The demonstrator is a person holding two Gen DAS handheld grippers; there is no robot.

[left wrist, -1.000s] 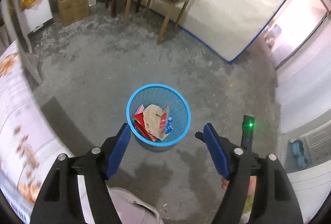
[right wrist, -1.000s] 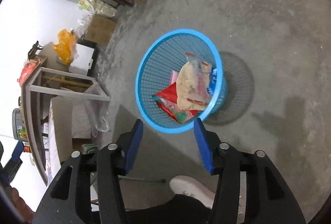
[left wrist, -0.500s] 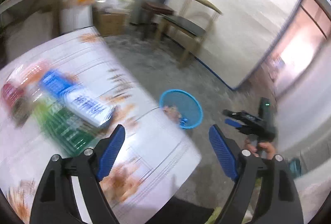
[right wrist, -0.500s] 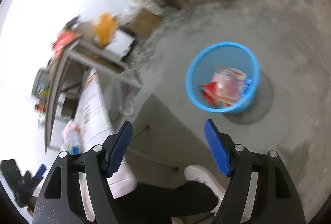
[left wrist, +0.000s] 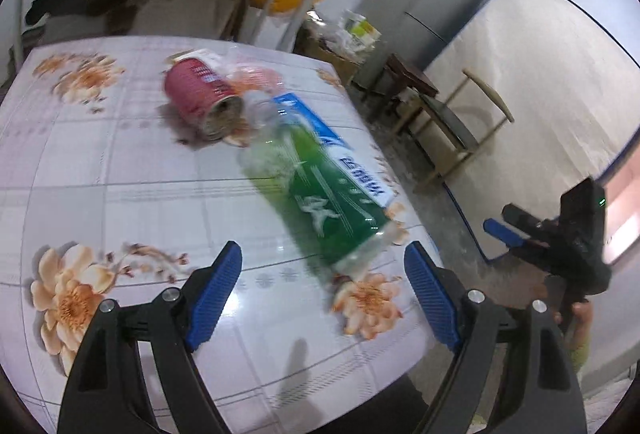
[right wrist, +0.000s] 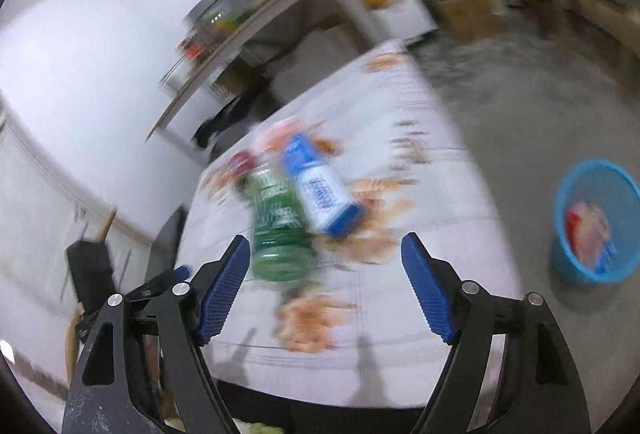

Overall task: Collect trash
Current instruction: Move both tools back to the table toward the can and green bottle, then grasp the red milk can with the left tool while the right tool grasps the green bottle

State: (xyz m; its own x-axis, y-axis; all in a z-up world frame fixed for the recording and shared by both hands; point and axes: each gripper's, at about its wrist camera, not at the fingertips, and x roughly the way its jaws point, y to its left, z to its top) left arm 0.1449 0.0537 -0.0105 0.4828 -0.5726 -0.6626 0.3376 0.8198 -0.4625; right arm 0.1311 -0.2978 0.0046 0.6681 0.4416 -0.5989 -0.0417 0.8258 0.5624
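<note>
On table (left wrist: 120,193) | green bottle (left wrist: 320,201) lying flat | cap toward can (left wrist: 202,99)

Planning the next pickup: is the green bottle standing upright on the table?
No, the green bottle lies on its side on the table, beside a red can.

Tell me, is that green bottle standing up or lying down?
Lying down. The green bottle rests on its side on the flowered table, beside a tipped red can.

We are looking down at the flowered table (left wrist: 120,173) from both hand cameras, left one nearer. Both are seeing the green bottle (left wrist: 320,201) lying on it.
</note>
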